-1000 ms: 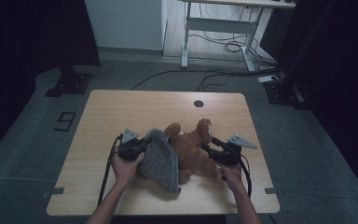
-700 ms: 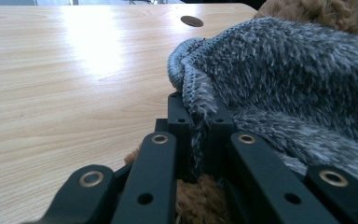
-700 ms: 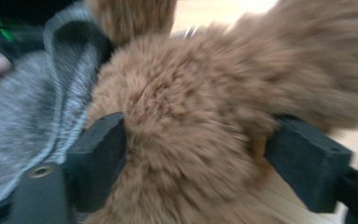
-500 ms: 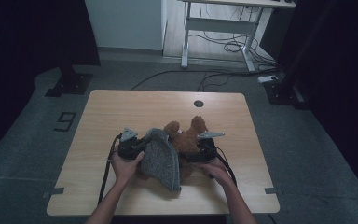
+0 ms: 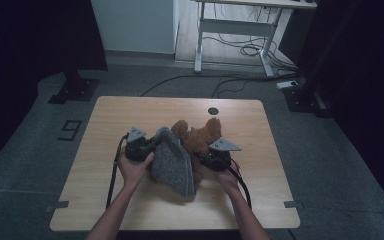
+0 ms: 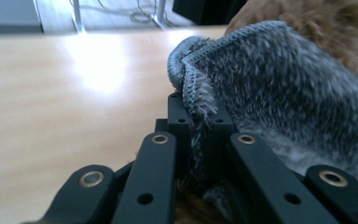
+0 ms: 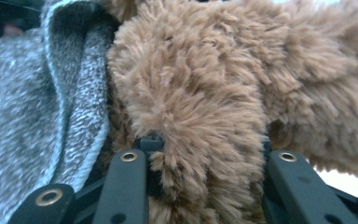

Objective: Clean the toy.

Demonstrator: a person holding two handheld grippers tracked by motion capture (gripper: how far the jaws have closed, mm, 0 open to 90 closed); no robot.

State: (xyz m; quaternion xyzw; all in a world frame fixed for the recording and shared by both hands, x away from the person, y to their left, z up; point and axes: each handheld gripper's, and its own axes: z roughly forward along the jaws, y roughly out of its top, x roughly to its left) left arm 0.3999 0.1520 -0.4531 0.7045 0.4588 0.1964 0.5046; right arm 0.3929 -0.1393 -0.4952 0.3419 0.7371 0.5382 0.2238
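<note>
Lying on the table (image 5: pixel 130 112), fluffy brown plush toy (image 5: pixel 200 137), half under grey knitted cloth (image 5: pixel 174 162)

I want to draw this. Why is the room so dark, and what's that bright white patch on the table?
High view: the room is dim and its edges fade to black, though the table is lit. Left gripper view: the white patch is glare on the table's wood, and the grey knit cloth looks soft-focused. Right gripper view: the brown plush toy sits so close that its fur blurs.
</note>
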